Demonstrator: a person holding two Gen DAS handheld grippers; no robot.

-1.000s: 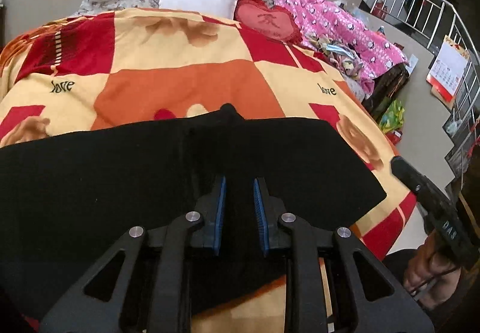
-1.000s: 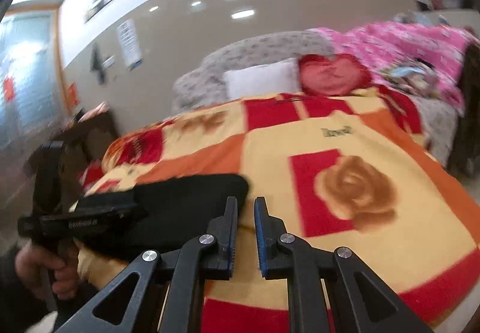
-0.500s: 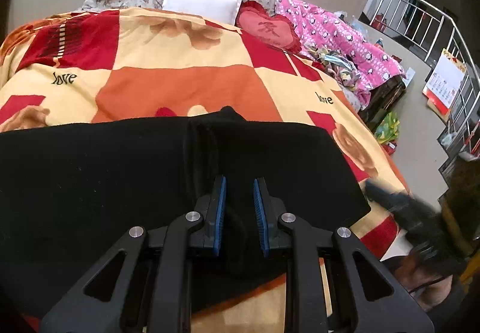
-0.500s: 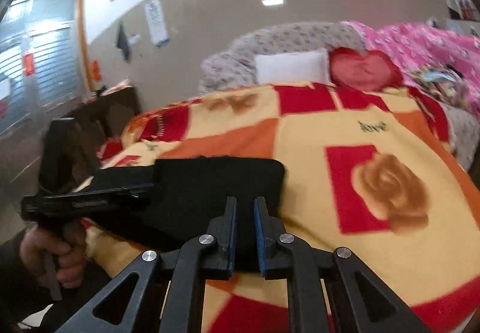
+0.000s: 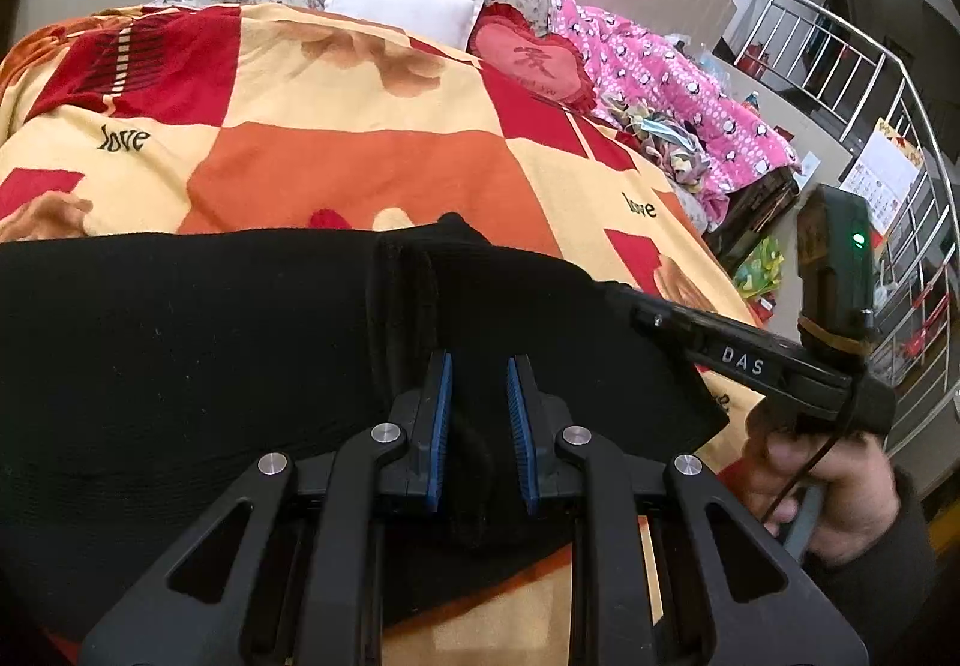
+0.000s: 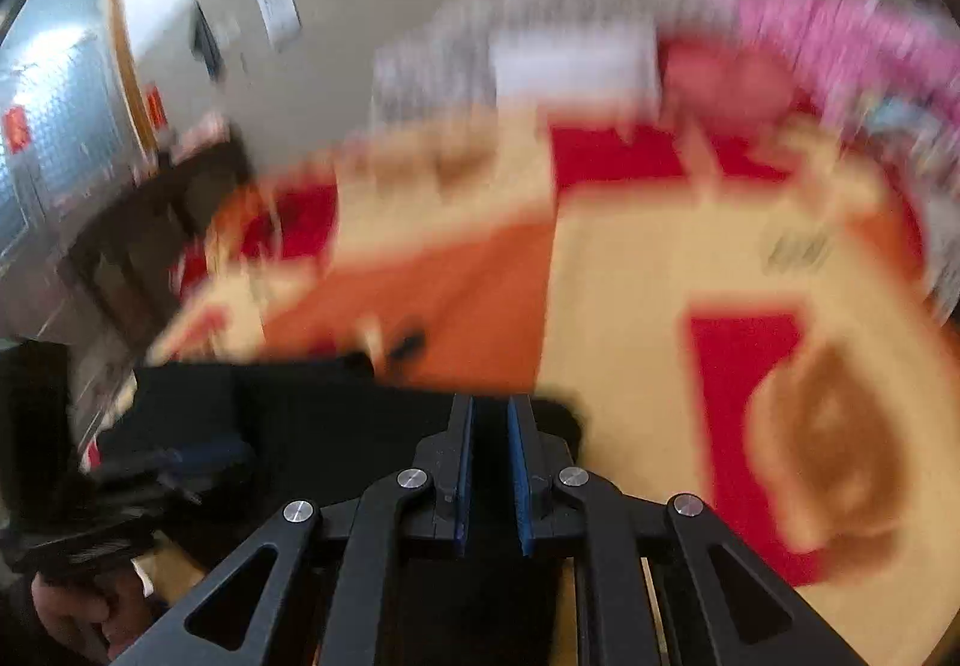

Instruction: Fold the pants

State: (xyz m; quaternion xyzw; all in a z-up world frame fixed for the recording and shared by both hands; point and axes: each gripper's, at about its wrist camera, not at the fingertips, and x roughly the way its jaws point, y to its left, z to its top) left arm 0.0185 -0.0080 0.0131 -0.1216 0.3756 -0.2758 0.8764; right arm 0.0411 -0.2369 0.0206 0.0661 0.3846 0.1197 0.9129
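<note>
Both tools are taking hold of the black pants (image 5: 210, 342) lying across the bed (image 5: 360, 174) for a fold. The left tool (image 5: 478, 414) pinches a bunched ridge of fabric. The right tool (image 6: 489, 462), blurred, seems nearly pressed together over the pants' edge. Next comes lifting both ends together.
</note>
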